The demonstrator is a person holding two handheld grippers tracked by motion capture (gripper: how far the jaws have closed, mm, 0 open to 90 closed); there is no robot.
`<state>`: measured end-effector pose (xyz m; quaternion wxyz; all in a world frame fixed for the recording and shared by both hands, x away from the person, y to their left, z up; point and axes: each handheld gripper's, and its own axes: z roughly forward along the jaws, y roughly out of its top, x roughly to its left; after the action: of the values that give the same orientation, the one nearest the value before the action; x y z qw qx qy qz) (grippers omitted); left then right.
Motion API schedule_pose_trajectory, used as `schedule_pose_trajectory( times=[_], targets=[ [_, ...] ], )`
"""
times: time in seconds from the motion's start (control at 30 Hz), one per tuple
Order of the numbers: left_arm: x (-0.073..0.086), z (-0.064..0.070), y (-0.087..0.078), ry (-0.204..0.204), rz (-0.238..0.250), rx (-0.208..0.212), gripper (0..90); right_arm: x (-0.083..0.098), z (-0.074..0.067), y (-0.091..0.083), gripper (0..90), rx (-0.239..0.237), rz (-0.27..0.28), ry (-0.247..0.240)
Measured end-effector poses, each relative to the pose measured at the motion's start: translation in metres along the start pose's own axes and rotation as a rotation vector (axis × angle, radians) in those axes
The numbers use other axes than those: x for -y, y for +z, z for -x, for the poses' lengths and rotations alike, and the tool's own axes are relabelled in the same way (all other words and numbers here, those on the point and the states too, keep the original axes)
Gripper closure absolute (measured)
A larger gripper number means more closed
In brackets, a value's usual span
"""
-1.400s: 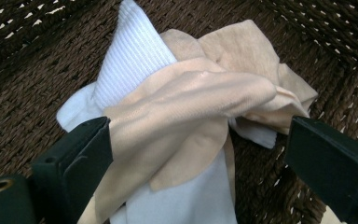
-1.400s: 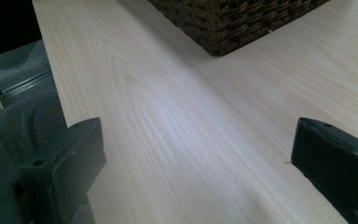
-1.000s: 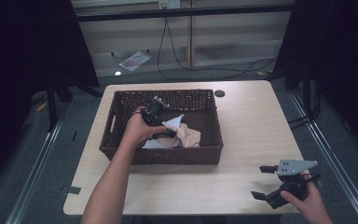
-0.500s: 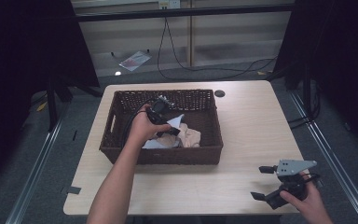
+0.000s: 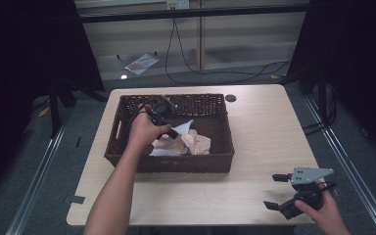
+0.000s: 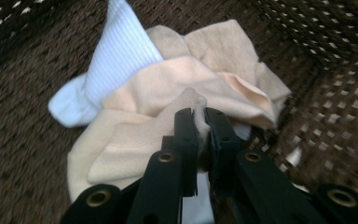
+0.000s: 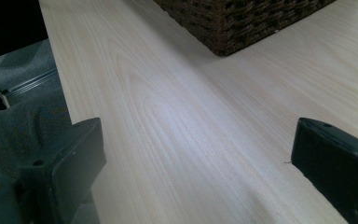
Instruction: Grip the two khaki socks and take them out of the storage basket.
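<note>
Left tongs (image 6: 198, 122) have just closed, pinching a fold of beige cloth (image 6: 168, 88) inside the basket (image 5: 127, 159); I judge lifting out comes next. Right tongs (image 5: 280, 192) wide, idle on worktop (image 5: 264, 132).

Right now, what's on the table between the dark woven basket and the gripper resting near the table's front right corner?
Nothing: bare pale wood lies between the dark woven basket and the right gripper, as the high view shows.

Black jaws with brass rivets

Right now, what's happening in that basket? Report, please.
Left gripper just closed, pinching beige cloth. Right gripper open, idle on table. White cloth lies against it.
</note>
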<state>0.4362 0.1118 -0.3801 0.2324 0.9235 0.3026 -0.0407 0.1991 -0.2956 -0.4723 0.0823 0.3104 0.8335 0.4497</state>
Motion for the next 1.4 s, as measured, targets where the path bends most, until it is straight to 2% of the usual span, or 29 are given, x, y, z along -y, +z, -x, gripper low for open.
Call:
schedule_pose_trajectory(
  times=[0.07, 0.1, 0.2, 0.3, 0.4, 0.43, 0.47, 0.53, 0.67, 1.0, 1.17, 1.27, 1.37, 1.4],
  targets=[
    [0.0, 0.0, -0.005, -0.009, -0.008, 0.015, 84.6, 0.0, 0.0, 0.0, 2.6, -0.003, 0.003, 0.001],
    [0.0, 0.0, -0.013, -0.031, 0.01, 0.036, 84.7, 0.0, 0.0, 0.0, 2.6, -0.003, 0.004, 0.001],
    [0.0, 0.001, -0.024, -0.046, 0.002, 0.046, 84.7, -0.001, 0.0, -0.001, 2.6, -0.001, 0.005, 0.0],
    [-0.001, 0.002, -0.034, -0.071, 0.012, 0.079, 84.7, -0.001, 0.0, 0.0, 2.6, 0.0, 0.005, 0.0],
    [-0.002, 0.002, -0.041, -0.085, 0.009, 0.079, 84.6, -0.001, 0.0, -0.001, 2.6, 0.0, 0.006, -0.001],
    [-0.002, 0.003, -0.044, -0.081, 0.013, 0.083, 84.7, -0.001, 0.0, -0.001, 2.6, 0.0, 0.005, 0.0],
    [-0.003, 0.004, -0.051, -0.097, 0.011, 0.103, 84.7, -0.001, 0.0, -0.001, 2.6, 0.0, 0.007, 0.002],
    [-0.003, 0.004, -0.054, -0.108, 0.024, 0.114, 84.6, -0.001, 0.0, -0.001, 2.6, -0.002, 0.006, 0.0],
    [-0.006, 0.008, -0.072, -0.118, 0.018, 0.118, 84.7, -0.001, 0.0, 0.0, 2.6, -0.001, 0.009, 0.002],
    [-0.014, 0.018, -0.102, -0.102, 0.001, 0.121, 84.6, -0.001, -0.001, 0.0, 2.6, -0.01, 0.009, -0.002],
    [-0.014, 0.023, -0.111, -0.104, 0.004, 0.123, 84.5, -0.001, -0.001, 0.0, 2.6, -0.011, 0.008, -0.003],
    [-0.016, 0.028, -0.12, -0.087, -0.009, 0.129, 84.5, -0.002, -0.001, 0.0, 2.6, -0.01, 0.013, -0.002],
    [-0.017, 0.031, -0.124, -0.084, -0.004, 0.132, 84.5, -0.002, -0.001, 0.0, 2.7, -0.012, 0.013, -0.001],
    [-0.019, 0.033, -0.129, -0.07, -0.002, 0.137, 84.5, -0.002, -0.001, 0.001, 2.8, -0.015, 0.014, 0.0]
  ],
)
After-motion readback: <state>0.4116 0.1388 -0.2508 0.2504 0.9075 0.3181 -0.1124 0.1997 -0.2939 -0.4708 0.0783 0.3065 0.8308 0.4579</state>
